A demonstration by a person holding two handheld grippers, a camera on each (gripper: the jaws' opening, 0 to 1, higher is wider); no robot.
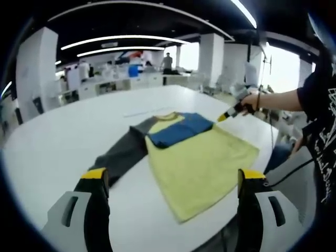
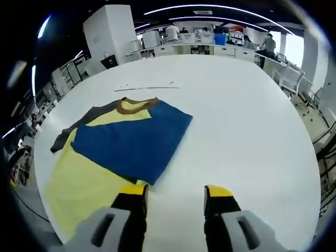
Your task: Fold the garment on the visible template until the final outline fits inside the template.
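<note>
A long-sleeved shirt (image 1: 205,163) lies flat on the white table (image 1: 63,136): yellow body, brown collar, grey sleeve (image 1: 118,157) spread to the side, blue sleeve (image 1: 181,128) folded across the chest. My left gripper (image 1: 173,178) hovers open at the hem side, its jaws wide apart and holding nothing. A hand holds my right gripper (image 1: 230,114) beside the shirt's shoulder. In the right gripper view, my right gripper (image 2: 174,193) is open just off the edge of the blue sleeve (image 2: 131,142), above the yellow body (image 2: 79,184). Beyond the collar (image 2: 136,105) a faint template line (image 2: 147,88) marks the table.
The round white table (image 2: 247,131) has wide bare surface beyond the shirt. A person in a dark shirt (image 1: 320,121) stands at the table's edge. Desks, white pillars (image 1: 37,73) and a few distant people fill the room behind.
</note>
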